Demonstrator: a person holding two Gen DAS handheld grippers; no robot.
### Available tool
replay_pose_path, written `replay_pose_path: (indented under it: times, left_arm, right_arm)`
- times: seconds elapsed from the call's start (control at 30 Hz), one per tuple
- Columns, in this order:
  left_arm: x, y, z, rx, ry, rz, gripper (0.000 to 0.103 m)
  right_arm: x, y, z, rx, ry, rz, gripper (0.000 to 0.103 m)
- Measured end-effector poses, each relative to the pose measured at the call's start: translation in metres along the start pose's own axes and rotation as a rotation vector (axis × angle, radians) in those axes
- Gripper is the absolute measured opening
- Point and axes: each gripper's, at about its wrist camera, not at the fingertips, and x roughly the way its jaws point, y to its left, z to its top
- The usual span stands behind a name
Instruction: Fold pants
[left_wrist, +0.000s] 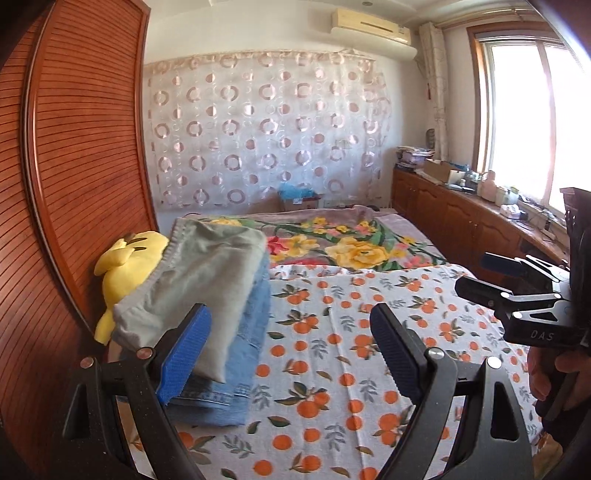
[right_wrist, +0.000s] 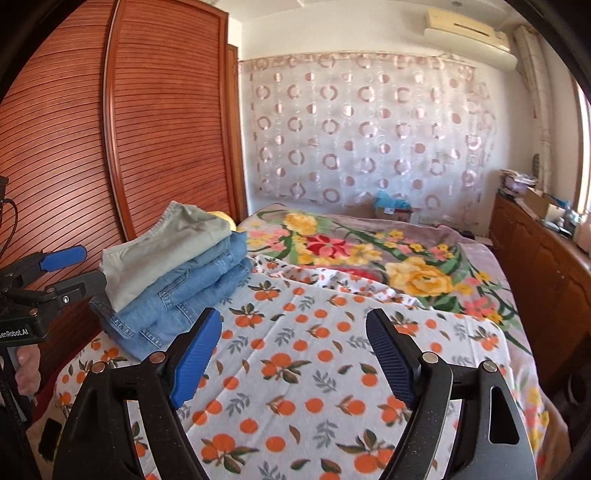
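Folded grey-green pants (left_wrist: 207, 280) (right_wrist: 162, 251) lie on top of folded blue jeans (left_wrist: 236, 369) (right_wrist: 184, 295), a neat stack at the left side of the bed. My left gripper (left_wrist: 291, 317) is open, its left pad just in front of the stack and touching nothing. In the right wrist view the left gripper (right_wrist: 81, 266) hovers by the stack's left edge. My right gripper (right_wrist: 293, 321) is open over the orange-print sheet (right_wrist: 295, 369), right of the stack, and holds nothing. The left wrist view shows the right gripper (left_wrist: 480, 275) at the far right.
A yellow plush toy (left_wrist: 129, 266) sits behind the stack against the wooden wardrobe (left_wrist: 74, 166). A floral blanket (left_wrist: 351, 243) covers the far half of the bed. A cluttered wooden cabinet (left_wrist: 461, 218) runs along the right under the window.
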Motion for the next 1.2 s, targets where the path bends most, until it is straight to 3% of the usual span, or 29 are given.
replay_pose_path:
  times: [0.33, 0.63, 1.2]
  left_arm:
    - [-0.03, -0.039, -0.003, 0.028, -0.031, -0.065, 0.088]
    - [-0.068, -0.064, -0.007, 0.051, -0.068, -0.084, 0.088]
    - [-0.097, -0.066, -0.036, 0.038, -0.044, -0.084, 0.088]
  right_arm:
    - [-0.049, 0.03, -0.015, 0.049, -0.034, -0.106, 0.082]
    - [-0.095, 0.052, -0.033, 0.067, -0.093, -0.145, 0.082]
    - [-0.13, 0.058, -0.072, 0.108, -0.118, -0.167, 0.082]
